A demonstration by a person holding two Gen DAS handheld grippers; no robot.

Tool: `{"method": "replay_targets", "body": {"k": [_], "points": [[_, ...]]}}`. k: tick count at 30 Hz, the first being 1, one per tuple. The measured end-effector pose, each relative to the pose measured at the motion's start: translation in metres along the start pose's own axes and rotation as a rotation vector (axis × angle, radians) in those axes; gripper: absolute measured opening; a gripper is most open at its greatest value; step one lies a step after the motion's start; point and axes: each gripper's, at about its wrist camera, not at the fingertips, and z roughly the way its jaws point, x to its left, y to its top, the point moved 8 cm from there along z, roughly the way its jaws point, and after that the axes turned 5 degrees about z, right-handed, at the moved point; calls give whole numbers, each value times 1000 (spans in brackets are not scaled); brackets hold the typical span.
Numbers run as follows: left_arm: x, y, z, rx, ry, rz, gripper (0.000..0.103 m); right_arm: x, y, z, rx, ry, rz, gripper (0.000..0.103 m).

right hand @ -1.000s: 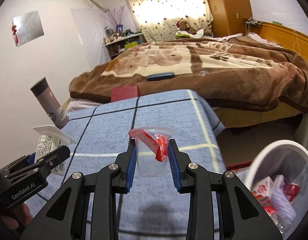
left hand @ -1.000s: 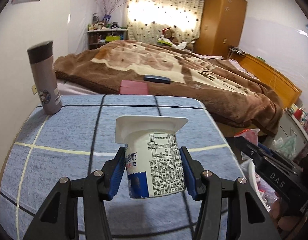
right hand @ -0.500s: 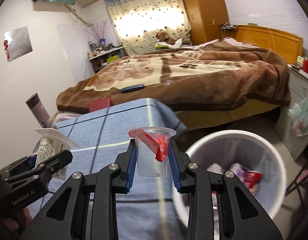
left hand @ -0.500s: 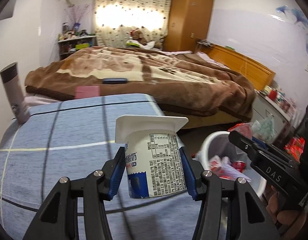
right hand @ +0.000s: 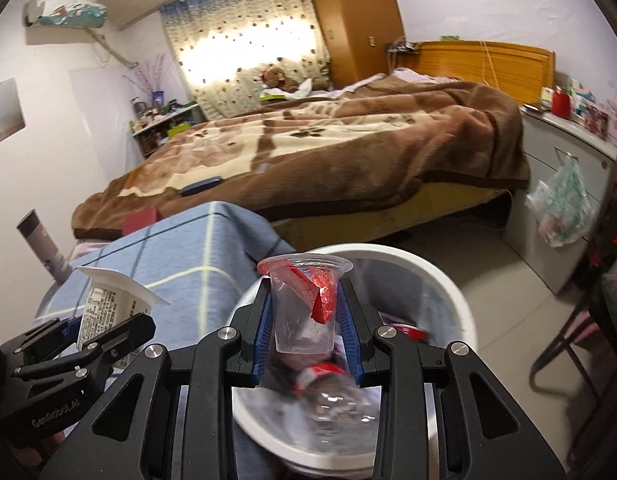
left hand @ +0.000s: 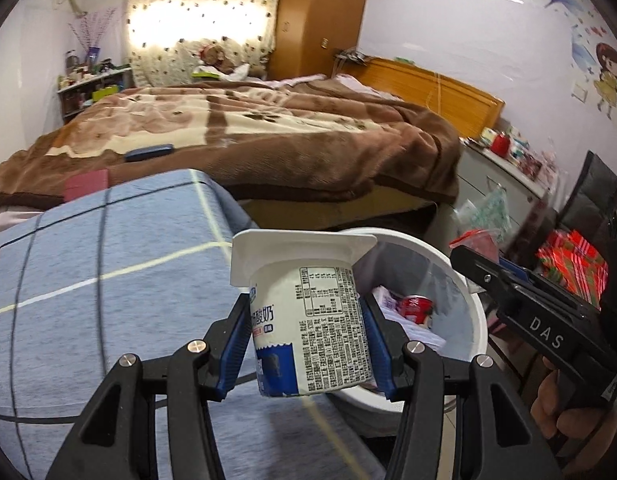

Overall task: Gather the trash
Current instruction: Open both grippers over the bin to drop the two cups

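Observation:
My left gripper (left hand: 306, 340) is shut on a white yogurt cup (left hand: 308, 316) with printed text and a blue base, held upright at the table's right edge, beside the white trash bin (left hand: 474, 312). My right gripper (right hand: 306, 328) is shut on a clear plastic cup (right hand: 302, 312) with a red peeled lid hanging into it, held directly above the white trash bin (right hand: 440, 276). The bin holds wrappers, a red can and a clear bottle. The yogurt cup (right hand: 108, 308) and left gripper show at the left of the right wrist view.
A blue checked tablecloth (left hand: 88, 272) covers the table left of the bin. A grey tumbler (right hand: 44, 246) stands at its far left. Behind lies a bed with a brown blanket (right hand: 328, 148). A grey cabinet (right hand: 560, 184) with a hanging plastic bag and a dark chair (right hand: 580, 320) stand on the right.
Both grippers have swung right with their cups, from over the tablecloth toward the bin. The clear cup now hangs over the bin's opening; the yogurt cup is at the bin's near rim.

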Motion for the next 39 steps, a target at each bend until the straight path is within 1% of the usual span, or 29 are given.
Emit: {"method": "replay_targets", "body": {"k": [5, 10, 11, 13, 16, 18, 20, 21, 22, 27, 31, 34, 37, 39], "points": [[-25, -4, 22, 41, -37, 21, 55, -22, -8, 10, 39, -37, 17, 32], [-36, -10, 39, 79, -53, 13, 56, -39, -16, 29, 102, -84, 12, 33], [-37, -12, 42, 81, -50, 19, 57, -44, -19, 32, 118, -91, 10, 33], [-37, -14, 45, 92, -44, 16, 63, -49, -22, 35, 135, -98, 11, 33], [-37, -17, 46, 100, -40, 14, 66, -56, -24, 36, 146, -119, 17, 33], [-35, -17, 44, 97, -37, 12, 67, -57, -24, 33, 144, -121, 28, 35], [-33, -16, 43, 94, -41, -1, 68, -57, -24, 30, 139, -114, 38, 45], [-31, -16, 43, 93, -41, -6, 69, -56, -23, 28, 134, -110, 41, 56], [-30, -16, 41, 94, -36, -7, 69, -56, -23, 29, 130, -110, 44, 58], [-27, -17, 32, 74, -29, -10, 72, -55, -22, 21, 110, -111, 44, 58], [-25, -18, 22, 53, -24, -12, 73, -53, -22, 14, 96, -106, 49, 58], [-23, -19, 12, 26, 1, -11, 73, -49, -23, 8, 86, -91, 55, 58], [-22, -21, 0, -3, -4, -17, 73, -43, -26, -1, 57, -82, 48, 58], [-21, -23, -9, -22, 14, -12, 73, -37, -26, -6, 43, -83, 39, 58]]}}
